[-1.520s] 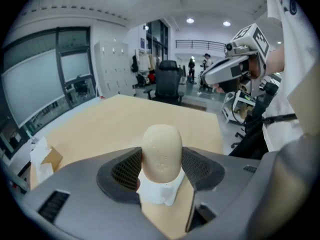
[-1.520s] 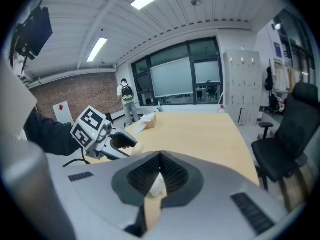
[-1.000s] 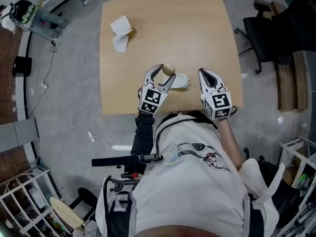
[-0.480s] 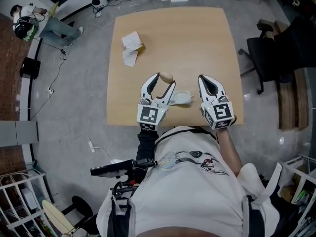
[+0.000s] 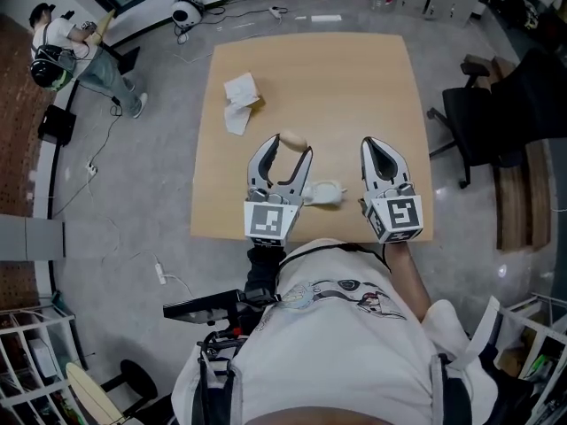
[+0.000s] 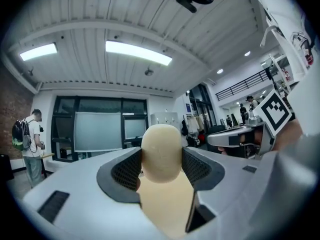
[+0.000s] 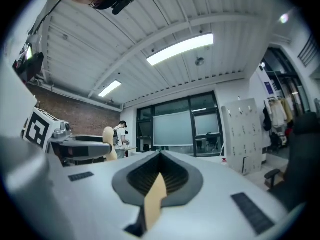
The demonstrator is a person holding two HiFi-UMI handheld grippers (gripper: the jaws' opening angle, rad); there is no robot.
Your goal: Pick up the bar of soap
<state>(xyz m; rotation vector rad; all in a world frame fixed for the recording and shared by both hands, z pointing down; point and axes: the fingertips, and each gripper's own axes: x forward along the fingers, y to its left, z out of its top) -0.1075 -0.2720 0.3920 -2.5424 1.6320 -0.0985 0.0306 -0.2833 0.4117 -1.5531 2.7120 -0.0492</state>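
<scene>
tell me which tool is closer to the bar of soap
Left. The left tool is clamped on the bar of soap, which sits between its jaws. The right tool is apart from it, off to its right, shut on nothing.

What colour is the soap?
Pale cream, like butter. The soap shows best in the left gripper view.
</scene>
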